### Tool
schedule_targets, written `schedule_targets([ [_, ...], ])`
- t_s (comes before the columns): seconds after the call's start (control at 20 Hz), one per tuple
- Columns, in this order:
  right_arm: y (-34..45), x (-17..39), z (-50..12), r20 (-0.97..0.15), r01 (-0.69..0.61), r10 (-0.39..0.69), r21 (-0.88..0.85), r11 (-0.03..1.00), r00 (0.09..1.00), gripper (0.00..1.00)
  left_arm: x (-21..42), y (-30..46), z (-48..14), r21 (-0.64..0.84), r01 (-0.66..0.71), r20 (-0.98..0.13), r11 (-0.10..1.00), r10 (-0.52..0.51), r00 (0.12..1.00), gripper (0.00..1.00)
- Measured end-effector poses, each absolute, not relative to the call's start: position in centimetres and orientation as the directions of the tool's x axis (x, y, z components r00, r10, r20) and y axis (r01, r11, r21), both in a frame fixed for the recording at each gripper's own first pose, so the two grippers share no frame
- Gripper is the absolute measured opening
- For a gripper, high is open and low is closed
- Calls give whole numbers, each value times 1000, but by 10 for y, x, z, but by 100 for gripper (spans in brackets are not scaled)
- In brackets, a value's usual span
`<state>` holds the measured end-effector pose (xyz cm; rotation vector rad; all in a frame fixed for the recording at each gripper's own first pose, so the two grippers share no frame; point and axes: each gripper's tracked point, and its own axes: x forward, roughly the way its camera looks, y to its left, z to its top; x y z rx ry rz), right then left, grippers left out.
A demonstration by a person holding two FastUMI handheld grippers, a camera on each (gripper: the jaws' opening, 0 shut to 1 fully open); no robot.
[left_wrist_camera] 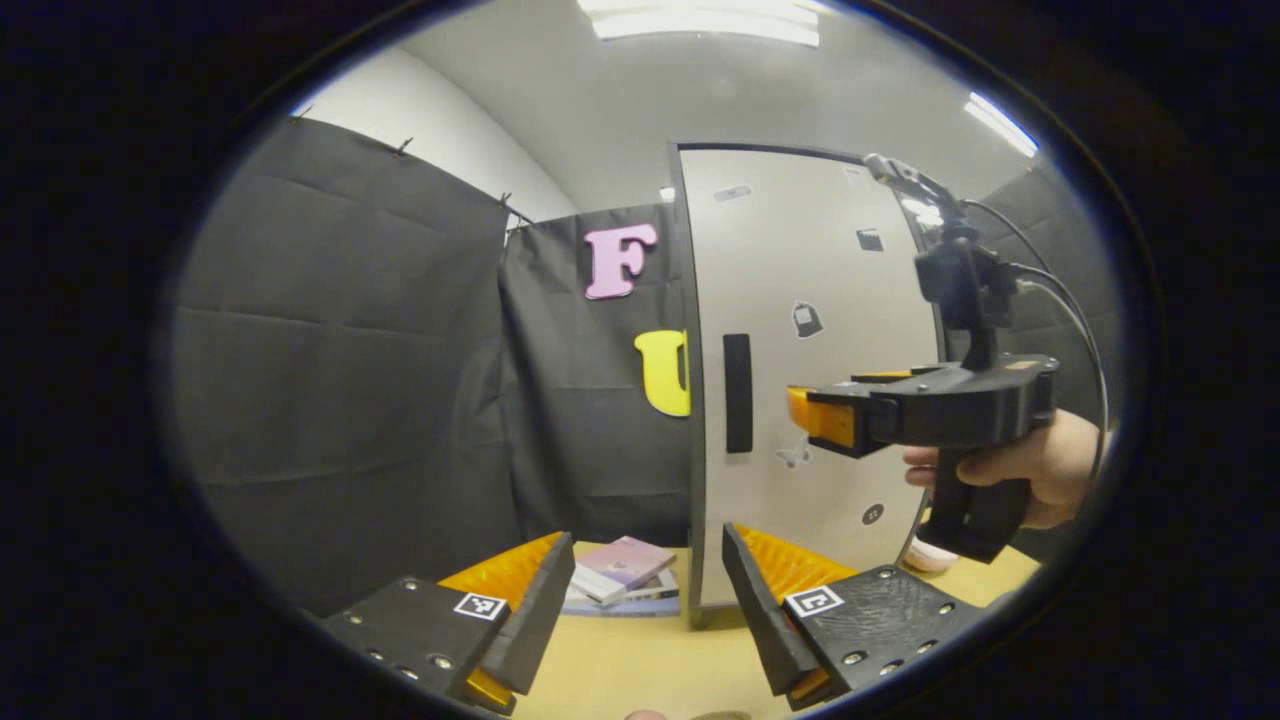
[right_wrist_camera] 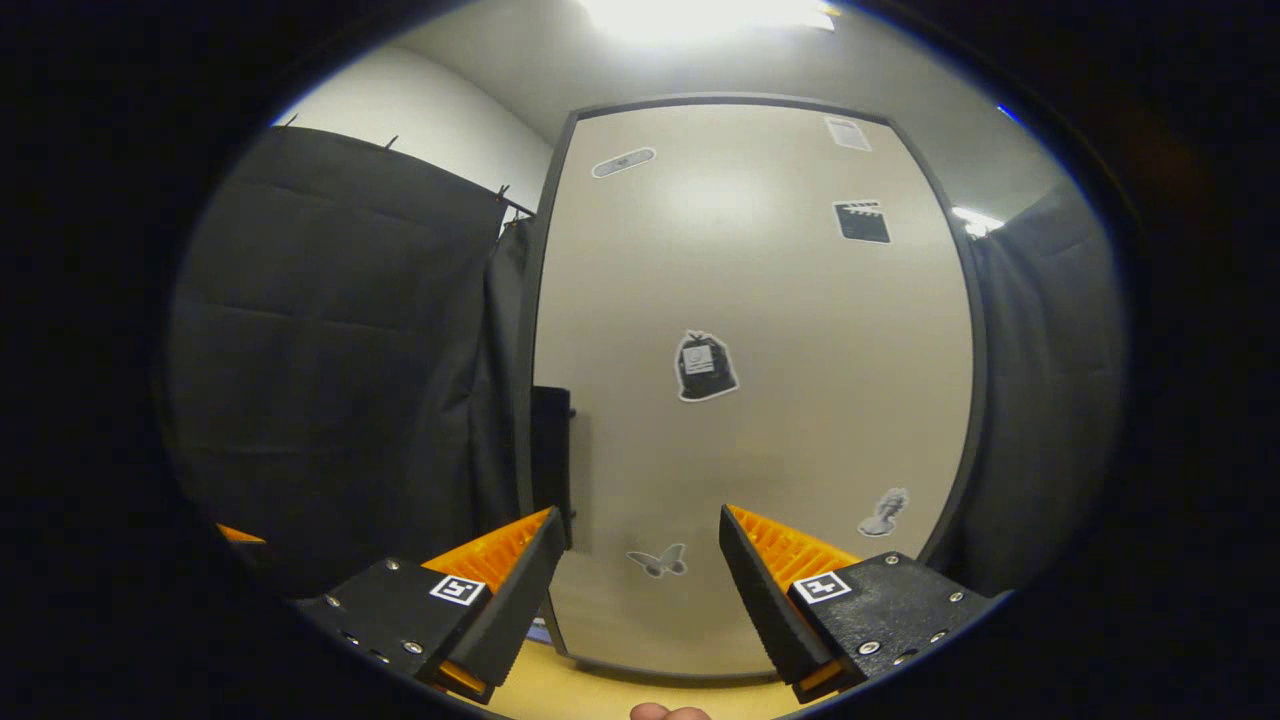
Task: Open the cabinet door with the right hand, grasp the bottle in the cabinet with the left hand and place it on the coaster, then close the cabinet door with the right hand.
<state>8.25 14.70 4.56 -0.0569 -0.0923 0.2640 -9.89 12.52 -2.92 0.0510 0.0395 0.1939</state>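
Right tongs (left_wrist_camera: 815, 412) hover before the shut cabinet door (left_wrist_camera: 800, 260).

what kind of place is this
Likely a staged recording booth, not a home: black cloth walls surround a small table that holds a pale sticker-dotted cabinet, door shut, and stacked books.

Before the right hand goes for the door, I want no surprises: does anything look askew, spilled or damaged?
Nothing stands out. The cabinet door is shut and sits square in its frame, its handle straight. The stickers on it lie flat. The books beside the cabinet are loosely stacked on the table, with no spill visible.
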Motion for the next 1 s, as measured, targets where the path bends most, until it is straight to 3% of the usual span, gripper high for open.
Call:
schedule_targets([
  [0.15, 173, 102, 41, 72, -278, 283, -74, 958, 956, 96, -117, 143, -35, 59, -227, -43, 972, 230, 972, 89],
  [0.25, 185, 116, 36, 59, -280, 285, -73, 957, 957, 96, -126, 155, -38, 66, -248, -47, 966, 251, 967, 85],
  [0.3, 190, 123, 33, 54, -282, 286, -74, 957, 957, 95, -131, 160, -40, 71, -256, -49, 964, 260, 964, 89],
  [0.35, 194, 129, 31, 45, -280, 284, -81, 957, 958, 95, -134, 164, -43, 74, -263, -53, 962, 267, 962, 85],
  [0.4, 197, 135, 28, 37, -276, 280, -91, 957, 959, 95, -136, 167, -44, 76, -269, -55, 960, 273, 960, 89],
  [0.45, 198, 141, 26, 27, -271, 274, -100, 958, 961, 95, -138, 171, -45, 78, -275, -58, 958, 279, 958, 85],
  [0.5, 201, 144, 21, 10, -273, 275, -108, 956, 961, 93, -139, 175, -45, 78, -280, -59, 957, 284, 957, 89],
  [0.55, 206, 148, 17, -9, -283, 284, -110, 953, 959, 88, -141, 177, -46, 77, -282, -60, 956, 287, 956, 89],
  [0.6, 212, 151, 13, -27, -309, 308, -101, 946, 951, 76, -141, 180, -46, 75, -284, -63, 956, 289, 955, 85],
  [0.75, 217, 152, 11, -44, -308, 305, -98, 946, 951, 36, -139, 187, -50, 71, -284, -67, 956, 289, 955, 85],
  [1.0, 217, 148, 10, -59, -321, 317, -85, 943, 947, 28, -137, 190, -58, 59, -265, -78, 962, 269, 960, 86],
])
